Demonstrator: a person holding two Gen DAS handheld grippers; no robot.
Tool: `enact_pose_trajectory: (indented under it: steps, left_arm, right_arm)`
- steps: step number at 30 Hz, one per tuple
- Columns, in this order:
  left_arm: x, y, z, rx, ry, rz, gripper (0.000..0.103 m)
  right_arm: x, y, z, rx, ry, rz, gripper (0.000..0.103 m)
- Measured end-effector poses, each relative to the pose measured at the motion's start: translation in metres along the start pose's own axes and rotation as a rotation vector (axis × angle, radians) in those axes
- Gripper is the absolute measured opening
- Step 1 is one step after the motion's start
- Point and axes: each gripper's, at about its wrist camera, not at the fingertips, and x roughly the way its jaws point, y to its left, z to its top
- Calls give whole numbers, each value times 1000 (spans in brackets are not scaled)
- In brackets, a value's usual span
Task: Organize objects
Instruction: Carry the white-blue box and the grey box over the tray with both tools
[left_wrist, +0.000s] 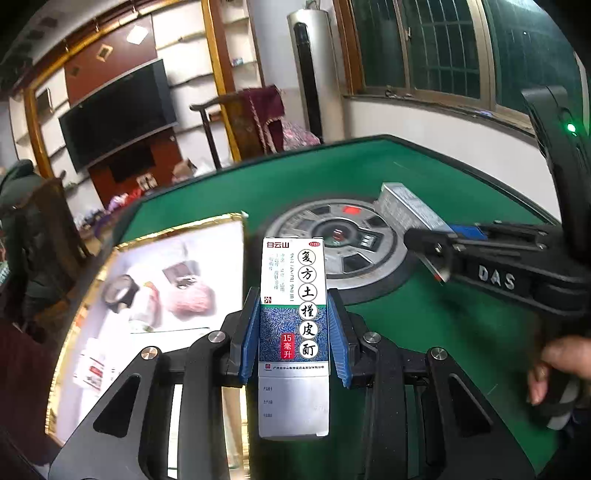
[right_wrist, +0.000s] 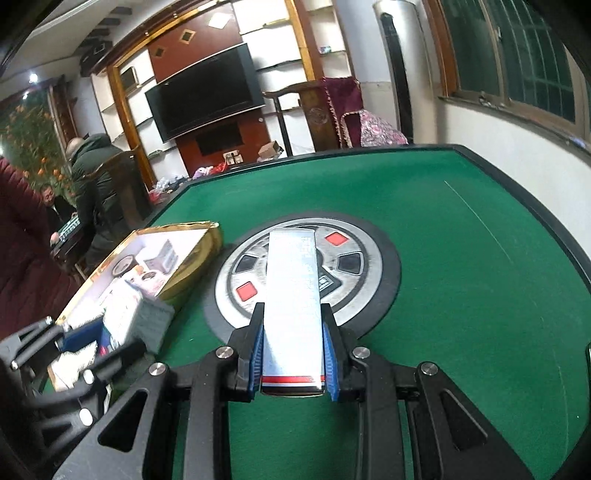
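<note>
Over the green desk (left_wrist: 424, 325), near its round central panel (left_wrist: 332, 254): left tool (left_wrist: 293, 332) clamped on a medicine carton (left_wrist: 293, 295), blue pads (left_wrist: 249, 339) pressing both long sides. Carton upright between the fingers, white upper half with black Chinese characters, blue patterned lower half, red label reading 15. Just left of it, a gold-rimmed tray (left_wrist: 88, 295) with a pale lining, resting on the desk and holding blurred small items, among them something pink and something dark and round.

From the right wrist view: right tool (right_wrist: 293, 354) closed on a long silver box (right_wrist: 291, 295), gripped near the end with red, white and dark stripes, far end reaching out over the central panel (right_wrist: 369, 273) with its red and black squares. Box held clear above the desk (right_wrist: 461, 295), roughly level, pointing away from the camera. Same gold-rimmed tray (right_wrist: 195, 258) to the left, packed with small cartons and packets, details too blurred to name. Left tool (right_wrist: 74, 350) visible low at the left edge, beside the tray's near end.

In the left wrist view, right tool (left_wrist: 443, 254) coming in from the right, silver box (left_wrist: 410, 206) projecting beyond its tips; bare hand (left_wrist: 557, 369) on the handle at the right edge.
</note>
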Motion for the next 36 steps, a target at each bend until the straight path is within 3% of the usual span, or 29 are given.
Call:
enact_pose_trajectory:
  steps: [5,21,36]
  left_arm:
    - [-13,12,-1,-15,-48,22,33]
    - [-34,44,-4,-46,-87,70,34]
    - [-31,108,-11,-159,-51,186,34]
  right_arm:
    - [-4,14,-9,-9,3,26,26]
    - [4,64,-4,-66,11,72,26]
    - [32,152,19,-218,49,109,27]
